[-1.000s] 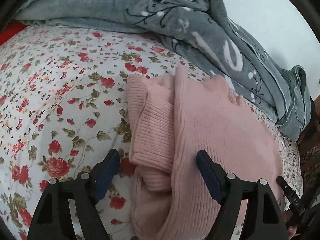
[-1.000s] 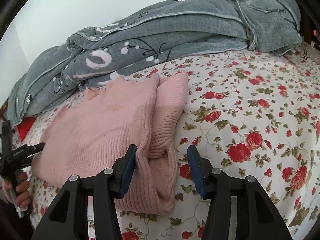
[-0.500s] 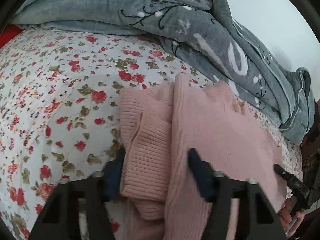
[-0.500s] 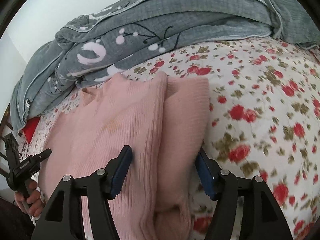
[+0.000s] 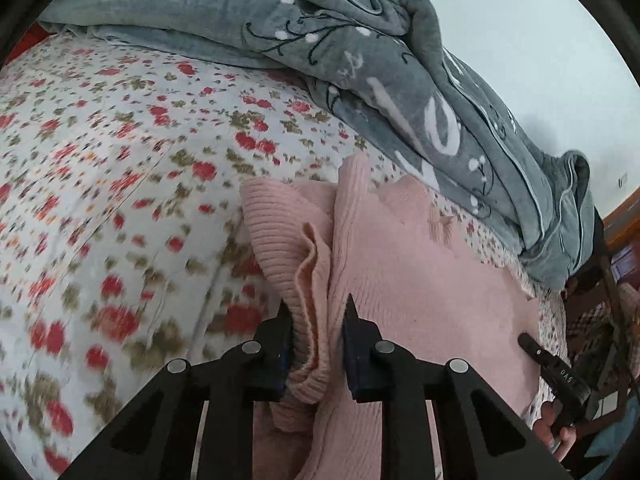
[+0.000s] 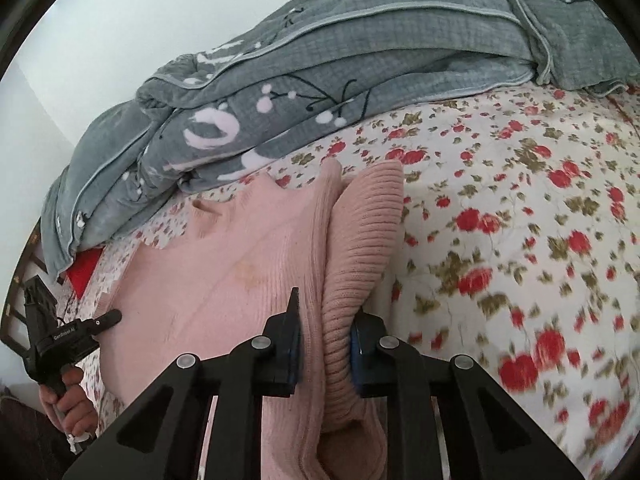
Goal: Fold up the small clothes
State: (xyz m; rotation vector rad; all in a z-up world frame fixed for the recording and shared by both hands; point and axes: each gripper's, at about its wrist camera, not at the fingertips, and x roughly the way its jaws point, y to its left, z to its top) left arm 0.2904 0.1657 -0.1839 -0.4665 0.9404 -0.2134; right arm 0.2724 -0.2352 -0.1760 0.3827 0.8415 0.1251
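A pink knit sweater (image 5: 420,272) lies on the floral bedsheet, with a ribbed folded part along one edge. My left gripper (image 5: 316,316) is shut on the ribbed fold of the sweater, which bunches between the fingers. In the right wrist view the same sweater (image 6: 224,264) shows, and my right gripper (image 6: 326,312) is shut on its ribbed folded edge (image 6: 360,240). Each gripper appears at the far side of the other's view: the right one in the left wrist view (image 5: 560,376), the left one in the right wrist view (image 6: 60,336).
A grey quilt (image 5: 360,64) is heaped along the back of the bed; it also shows in the right wrist view (image 6: 360,56). The floral bedsheet (image 5: 120,184) spreads beside the sweater (image 6: 520,216). A red item (image 6: 84,276) peeks from under the quilt. Dark furniture (image 5: 616,280) stands past the bed's edge.
Both grippers moved forward onto the sweater's ribbed folded edge and closed on it. The fabric now bunches up between each pair of fingers.
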